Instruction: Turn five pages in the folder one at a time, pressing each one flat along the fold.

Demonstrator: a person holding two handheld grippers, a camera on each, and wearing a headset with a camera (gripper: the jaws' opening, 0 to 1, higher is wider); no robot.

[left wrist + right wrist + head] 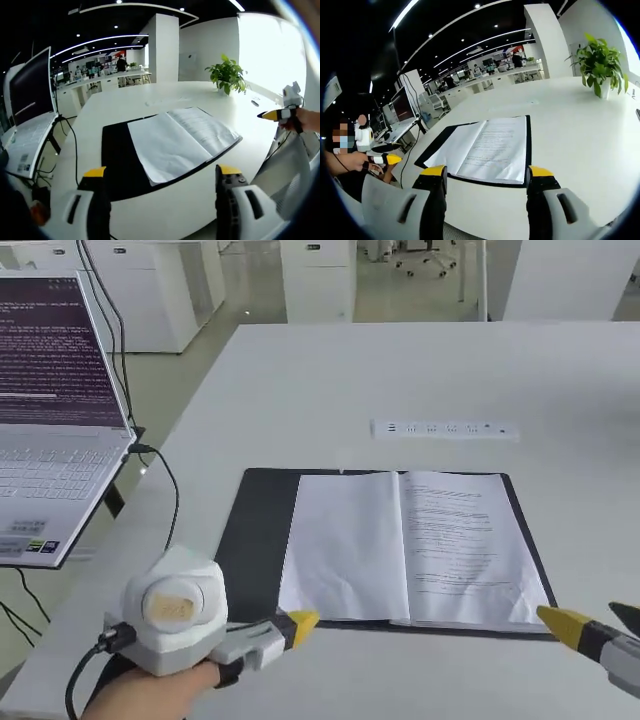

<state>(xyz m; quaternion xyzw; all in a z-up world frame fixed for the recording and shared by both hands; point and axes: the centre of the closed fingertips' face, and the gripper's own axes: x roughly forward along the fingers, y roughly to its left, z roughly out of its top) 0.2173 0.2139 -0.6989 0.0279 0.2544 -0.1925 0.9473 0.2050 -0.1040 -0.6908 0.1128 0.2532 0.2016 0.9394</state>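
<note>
A black folder [258,530] [117,155] [436,144] lies open on the white table, with a blank left page [345,545] [167,142] [457,145] and a printed right page [460,545] [205,127] [497,145]. My left gripper [160,172] [300,622] hovers at the folder's near left corner, jaws open and nothing between them. Off the near right corner, my right gripper [487,172] [565,625] is open too and holds nothing. Both stay clear of the paper.
An open laptop [50,430] [27,120] stands at the table's left edge with cables [160,470] trailing off it. A white power strip [445,429] lies behind the folder. A potted plant [227,75] [600,62] stands farther along the table.
</note>
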